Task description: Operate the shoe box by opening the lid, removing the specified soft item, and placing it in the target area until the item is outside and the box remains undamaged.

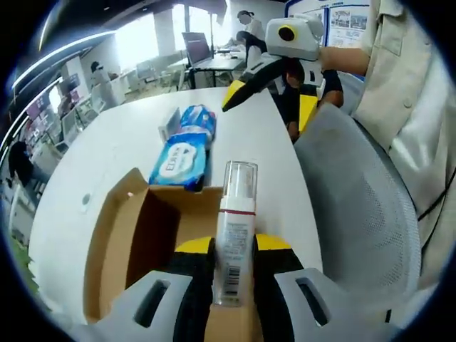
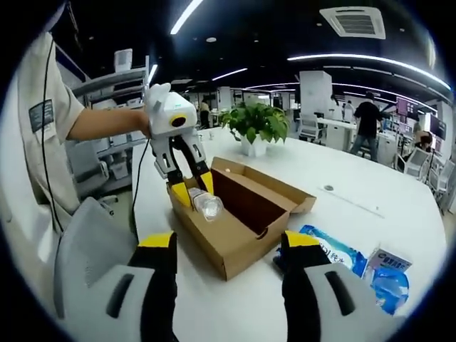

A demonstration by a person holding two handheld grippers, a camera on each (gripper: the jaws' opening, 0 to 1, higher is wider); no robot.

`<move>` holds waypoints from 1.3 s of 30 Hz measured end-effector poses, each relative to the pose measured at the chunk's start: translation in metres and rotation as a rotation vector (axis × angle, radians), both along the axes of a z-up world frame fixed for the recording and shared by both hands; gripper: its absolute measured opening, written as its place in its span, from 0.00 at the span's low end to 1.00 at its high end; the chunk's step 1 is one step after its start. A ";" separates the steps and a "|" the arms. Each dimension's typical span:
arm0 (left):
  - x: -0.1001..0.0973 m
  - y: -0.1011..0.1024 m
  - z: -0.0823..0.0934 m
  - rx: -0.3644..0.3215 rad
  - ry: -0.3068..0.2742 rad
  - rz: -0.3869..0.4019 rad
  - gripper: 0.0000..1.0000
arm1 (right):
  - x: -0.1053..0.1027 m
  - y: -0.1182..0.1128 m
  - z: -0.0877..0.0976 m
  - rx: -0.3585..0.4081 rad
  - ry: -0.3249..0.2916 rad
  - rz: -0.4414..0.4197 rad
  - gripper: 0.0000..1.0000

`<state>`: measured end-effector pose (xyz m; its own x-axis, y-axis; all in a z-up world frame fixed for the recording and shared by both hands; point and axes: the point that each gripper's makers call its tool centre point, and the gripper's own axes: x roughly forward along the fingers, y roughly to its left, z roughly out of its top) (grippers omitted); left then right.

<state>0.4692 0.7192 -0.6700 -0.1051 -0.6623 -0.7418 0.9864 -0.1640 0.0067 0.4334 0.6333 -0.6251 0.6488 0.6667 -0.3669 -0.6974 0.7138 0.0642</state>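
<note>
The brown cardboard shoe box point(image 1: 135, 235) stands open on the white table point(image 1: 107, 142), its lid flaps folded out. My left gripper point(image 1: 231, 246) is shut on a white pump bottle point(image 1: 235, 214) with a clear cap, held upright above the box's near side. In the right gripper view the left gripper point(image 2: 194, 189) holds that bottle point(image 2: 207, 206) just over the rim of the box point(image 2: 242, 221). My right gripper point(image 2: 231, 242) is open and holds nothing, hovering short of the box. From the left gripper view the right gripper point(image 1: 271, 105) hangs open above the table's far edge.
A blue wet-wipes pack point(image 1: 182, 153) and a small box point(image 1: 169, 122) lie beyond the shoe box; the wipes pack point(image 2: 335, 251) and a small blue packet point(image 2: 388, 274) are right of it. A potted plant point(image 2: 256, 125) stands behind. A grey mesh chair point(image 1: 356, 214) borders the table.
</note>
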 end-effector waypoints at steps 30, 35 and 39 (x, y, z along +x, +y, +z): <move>-0.051 -0.029 0.015 -0.181 0.145 -0.104 0.18 | -0.019 0.048 0.004 -0.057 -0.023 0.248 0.19; -0.051 -0.029 0.013 -0.177 0.133 -0.110 0.19 | -0.023 0.051 0.003 -0.094 -0.039 0.287 0.17; -0.050 -0.031 0.012 -0.186 0.125 -0.098 0.20 | -0.020 0.050 0.002 -0.119 -0.035 0.284 0.17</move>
<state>0.4194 0.6882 -0.6581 -0.2595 -0.7681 -0.5853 0.9608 -0.2668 -0.0758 0.4130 0.6830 -0.6226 0.4564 0.7768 -0.4340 -0.8704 0.4911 -0.0364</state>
